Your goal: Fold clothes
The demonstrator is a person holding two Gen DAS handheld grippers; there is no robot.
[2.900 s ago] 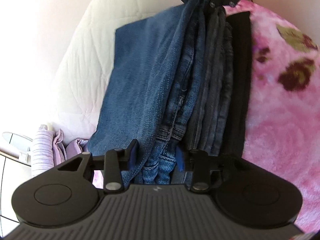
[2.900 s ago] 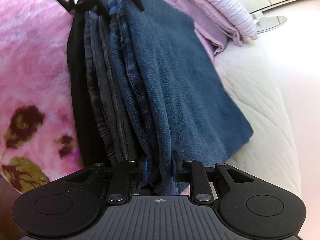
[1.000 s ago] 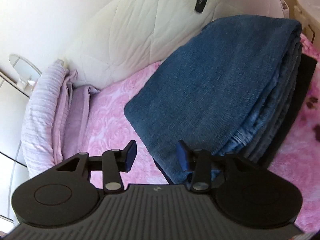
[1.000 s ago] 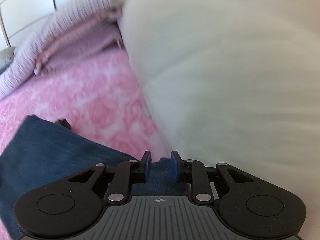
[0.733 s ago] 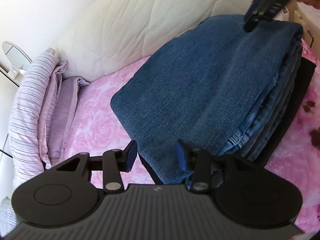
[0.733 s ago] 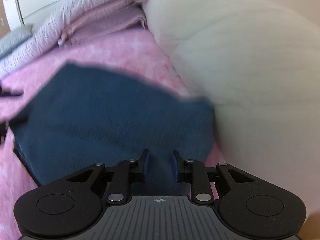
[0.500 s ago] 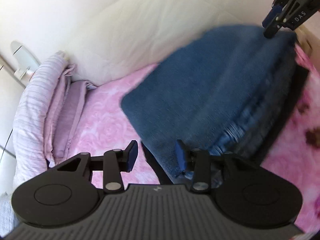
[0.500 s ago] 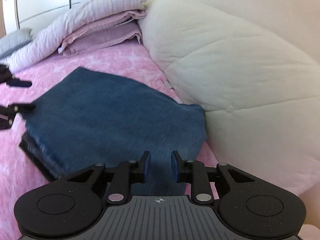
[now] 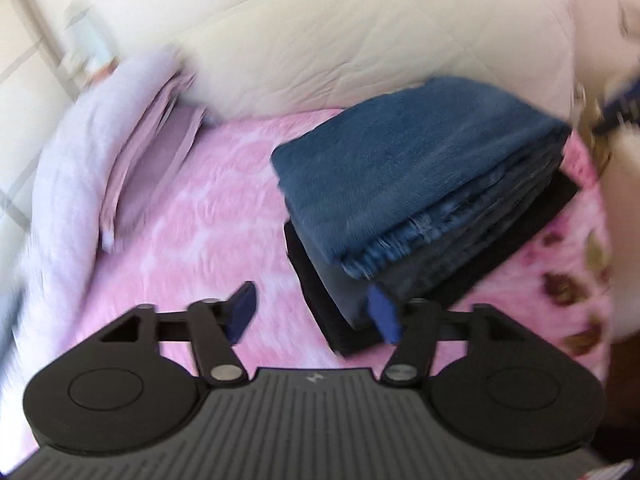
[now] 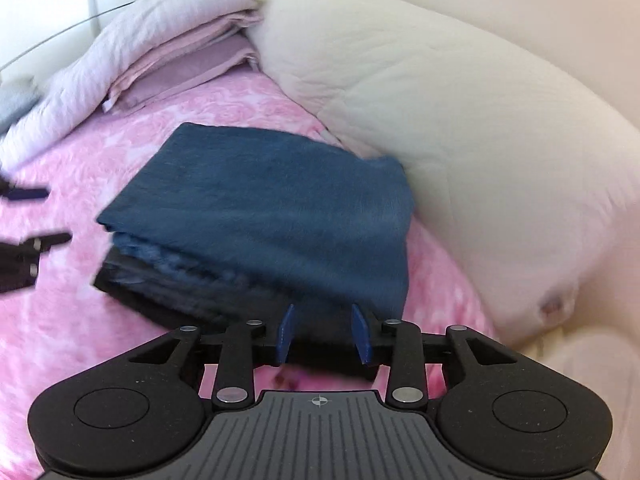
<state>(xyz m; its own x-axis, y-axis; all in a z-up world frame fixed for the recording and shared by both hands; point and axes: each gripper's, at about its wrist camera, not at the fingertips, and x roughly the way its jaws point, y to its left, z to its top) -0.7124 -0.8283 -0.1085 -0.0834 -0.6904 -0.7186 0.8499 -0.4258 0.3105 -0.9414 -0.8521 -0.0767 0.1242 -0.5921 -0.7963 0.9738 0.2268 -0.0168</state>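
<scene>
**On the pink bed cover, a folded stack and two free grippers**

On the pink floral bedspread (image 10: 168, 132) I see the cream quilted cushion (image 10: 460, 92) behind, then lilac bedding (image 9: 80, 152). The stack of folded jeans (image 10: 264, 208) lies beside the cushion. My left gripper (image 9: 316, 312) has just been opening, nothing between its fingers. My right gripper (image 10: 323, 334) also just widened, empty.

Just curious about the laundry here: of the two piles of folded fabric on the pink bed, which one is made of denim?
The dark blue stack beside the white quilt, nearer the grippers. The other pile, further back, is pale lilac and pink.
</scene>
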